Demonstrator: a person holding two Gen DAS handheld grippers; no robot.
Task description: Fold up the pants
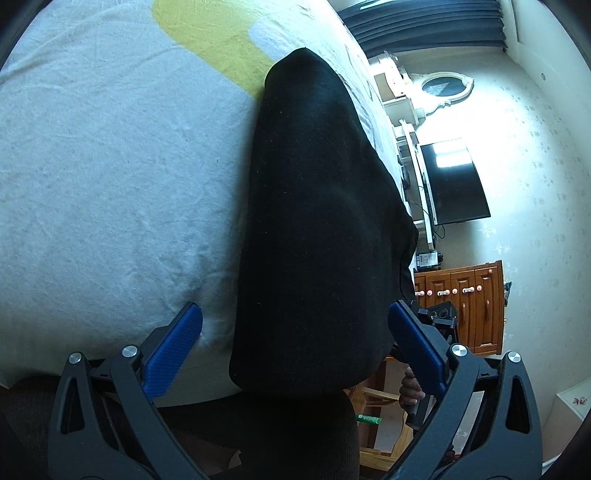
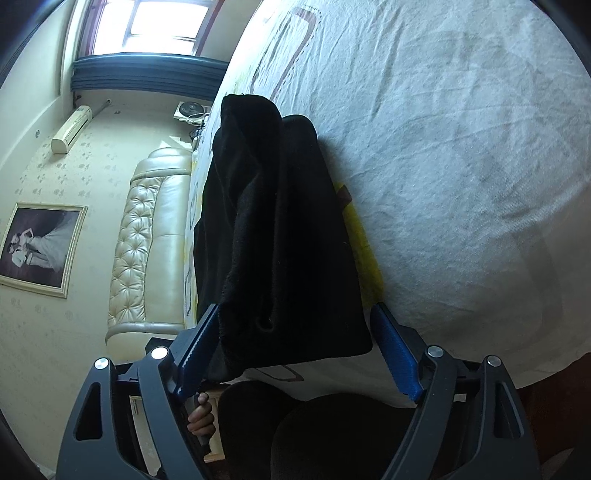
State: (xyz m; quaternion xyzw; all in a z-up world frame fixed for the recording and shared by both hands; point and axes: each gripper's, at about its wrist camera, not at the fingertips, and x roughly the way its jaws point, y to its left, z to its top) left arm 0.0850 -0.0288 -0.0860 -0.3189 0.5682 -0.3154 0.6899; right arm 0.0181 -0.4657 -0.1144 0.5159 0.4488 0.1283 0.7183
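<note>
The black pants (image 1: 314,229) lie folded in a thick stack on the bed sheet (image 1: 110,166), near the bed's edge. In the left wrist view my left gripper (image 1: 295,343) is open, its blue fingers (image 1: 173,354) standing either side of the stack's near end without gripping it. In the right wrist view the pants (image 2: 280,240) show layered folds, with one end bunched up. My right gripper (image 2: 295,343) is open too, its fingers (image 2: 397,354) straddling the near end of the stack.
The white sheet has a yellow patch (image 1: 218,44) beyond the pants. A TV (image 1: 452,181) and wooden cabinet (image 1: 465,299) stand off the bed's edge. A padded headboard (image 2: 147,236), a framed picture (image 2: 40,247) and a window (image 2: 162,26) show in the right wrist view.
</note>
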